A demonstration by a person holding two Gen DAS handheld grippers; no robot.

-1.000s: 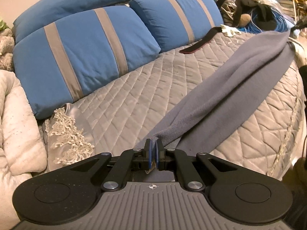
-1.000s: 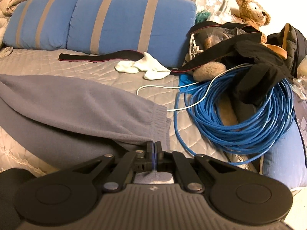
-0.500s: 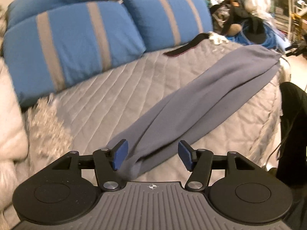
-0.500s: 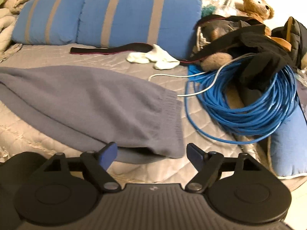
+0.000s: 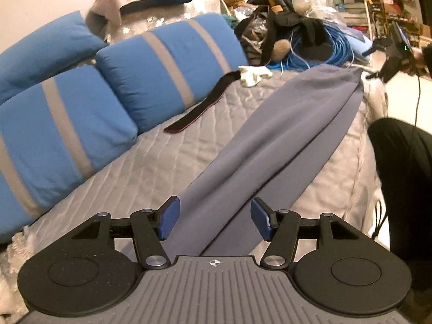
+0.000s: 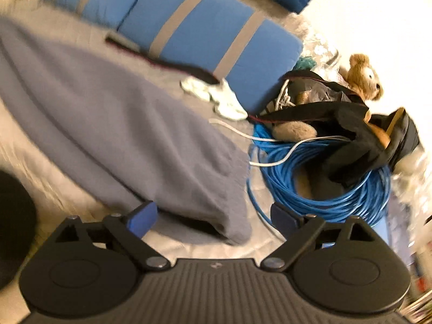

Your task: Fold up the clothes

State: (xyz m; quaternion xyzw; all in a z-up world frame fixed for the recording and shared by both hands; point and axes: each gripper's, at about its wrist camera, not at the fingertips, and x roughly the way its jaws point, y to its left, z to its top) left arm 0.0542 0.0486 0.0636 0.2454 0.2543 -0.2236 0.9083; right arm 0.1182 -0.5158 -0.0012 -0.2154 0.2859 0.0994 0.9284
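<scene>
Grey-blue trousers [image 5: 272,145] lie stretched out, folded lengthwise, across the quilted grey bed [image 5: 151,167]. My left gripper [image 5: 214,220] is open and empty, raised just above the narrow end of the trousers. My right gripper [image 6: 213,216] is open and empty above the waistband end of the trousers [image 6: 129,140]; this view is blurred. The right gripper also shows far off in the left wrist view [image 5: 388,54], beyond the bed's edge.
Blue pillows with grey stripes [image 5: 164,62] line the back of the bed. A black strap [image 5: 205,105] and a white sock [image 5: 252,74] lie by them. A coil of blue cable [image 6: 324,183], black clothing [image 6: 351,124] and a teddy bear [image 6: 363,77] sit at the right.
Both grippers were shut on the ends of the trousers one second ago. Both have opened and let go, and have drawn back and lifted. The trousers now lie flat on the bed.
</scene>
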